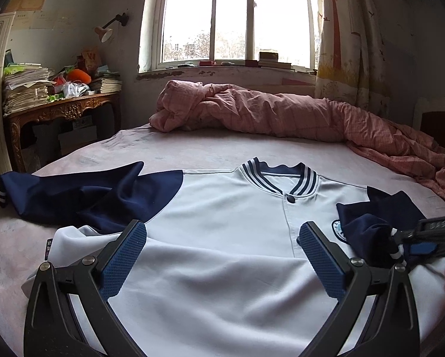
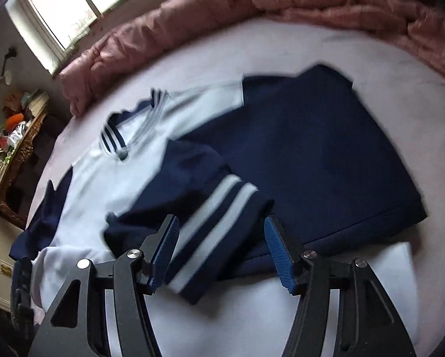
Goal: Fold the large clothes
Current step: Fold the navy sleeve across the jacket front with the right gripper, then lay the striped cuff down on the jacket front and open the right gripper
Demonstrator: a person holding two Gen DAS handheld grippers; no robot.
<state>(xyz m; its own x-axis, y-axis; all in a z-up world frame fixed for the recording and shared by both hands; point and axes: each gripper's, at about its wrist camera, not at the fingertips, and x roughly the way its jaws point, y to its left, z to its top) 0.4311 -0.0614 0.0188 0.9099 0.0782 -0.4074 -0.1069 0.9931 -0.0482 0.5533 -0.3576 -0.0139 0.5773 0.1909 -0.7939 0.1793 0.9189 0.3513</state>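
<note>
Jacket (image 1: 222, 208) is flat on the bed (image 1: 192, 145), right sleeve (image 2: 210, 208) already folded onto the chest. Right gripper (image 2: 219, 255) jaws open around the cuff, not pinching; left gripper (image 1: 222, 255) jaws wide, empty. Far-left sleeve (image 1: 73, 190) probably next

- white and navy cloth jacket (image 1: 222, 208): smooth, faintly sheened knit; its striped collar (image 1: 277, 175) and striped cuff (image 2: 219, 232) are ribbed.
- blue gripper pads (image 1: 127, 255): matt, finely textured, rubber-like.
- black gripper arms (image 2: 127, 291): matt plastic, shiny metal pins.
- pink checked quilt (image 1: 281, 113): crumpled cloth.
- carved brown table (image 1: 61, 113): glossy wood.
</note>
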